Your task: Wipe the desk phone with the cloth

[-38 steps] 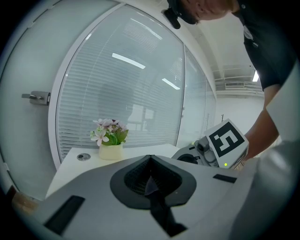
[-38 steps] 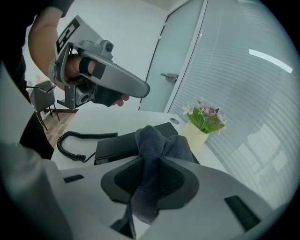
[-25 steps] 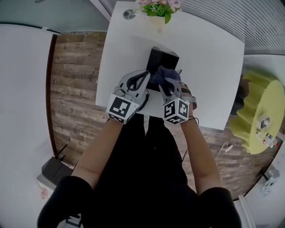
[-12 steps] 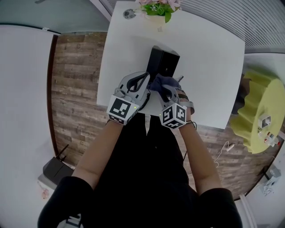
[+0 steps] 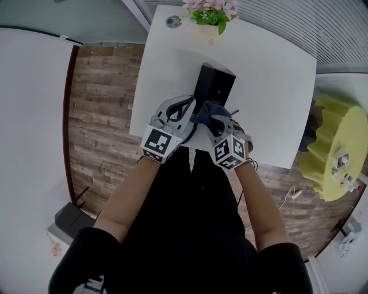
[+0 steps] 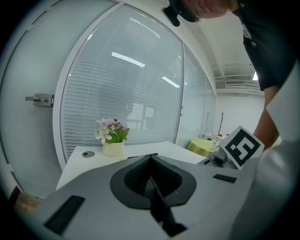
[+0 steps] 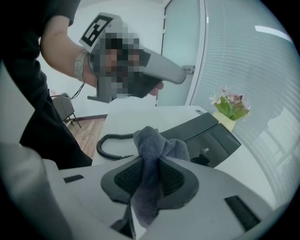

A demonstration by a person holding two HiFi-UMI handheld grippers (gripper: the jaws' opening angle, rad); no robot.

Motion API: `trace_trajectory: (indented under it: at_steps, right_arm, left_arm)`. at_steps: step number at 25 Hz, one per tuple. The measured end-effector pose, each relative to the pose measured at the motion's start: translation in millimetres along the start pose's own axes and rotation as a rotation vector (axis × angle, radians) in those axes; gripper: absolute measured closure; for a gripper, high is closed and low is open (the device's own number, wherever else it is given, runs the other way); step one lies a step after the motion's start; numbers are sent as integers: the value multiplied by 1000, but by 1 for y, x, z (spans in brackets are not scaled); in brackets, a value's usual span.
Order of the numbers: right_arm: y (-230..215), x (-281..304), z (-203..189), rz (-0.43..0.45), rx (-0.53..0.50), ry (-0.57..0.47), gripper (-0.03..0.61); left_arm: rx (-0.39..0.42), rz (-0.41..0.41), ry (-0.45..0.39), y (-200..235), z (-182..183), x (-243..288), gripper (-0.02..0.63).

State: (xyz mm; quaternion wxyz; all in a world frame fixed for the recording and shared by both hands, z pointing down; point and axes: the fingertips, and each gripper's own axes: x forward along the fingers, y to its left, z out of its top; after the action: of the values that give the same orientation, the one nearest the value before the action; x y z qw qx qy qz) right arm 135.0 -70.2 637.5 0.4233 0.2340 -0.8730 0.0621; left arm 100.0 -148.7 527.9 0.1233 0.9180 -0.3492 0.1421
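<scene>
1. Nearest the person, the right gripper [image 7: 157, 165] has its jaws pinching a grey-blue cloth [image 7: 152, 143]. A bunched wad of it stands above the jaw tips and a tail hangs below them.
2. The left gripper [image 6: 150, 161] sits just at 9 o'clock of the right one. Its jaws are pressed together with nothing between them, and the right gripper view shows it held up off the table.
3. In the head view the cloth lies at 6 o'clock of the desk phone [image 5: 215, 86], at the phone's near edge. Whether it actually touches the phone is hard to tell from above.
4. A black coiled cord [image 7: 108, 146] lies on the white table [image 5: 270, 86] at 9 o'clock of the cloth, as the right gripper view shows it.
5. The desk phone is black with a sloped face. It stands at 12 o'clock of both grippers, about mid-table.
6. At 12 o'clock of the phone, a pale flower pot [image 5: 210, 14] with pink and white blooms stands at the table's far edge. A small round disc [image 5: 171, 22], possibly a cable grommet, lies at 9 o'clock of the pot.
7. A yellow round table [image 5: 333, 143] stands at 3 o'clock, well apart, on the wooden floor [image 5: 98, 103].
8. Farthest off is a glass wall with blinds [image 6: 126, 84].
</scene>
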Motion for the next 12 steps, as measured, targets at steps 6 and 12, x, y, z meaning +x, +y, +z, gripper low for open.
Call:
trace_trajectory:
  at_steps: [6,12]
  right_arm:
    - [-60,-36,51,-143,43,-120,479]
    - [-111,-43,84,-257,-9,-139,479]
  left_arm:
    - [18,5,-20,10,18,-7,604]
    - [44,4,-58,21,44,-7,604]
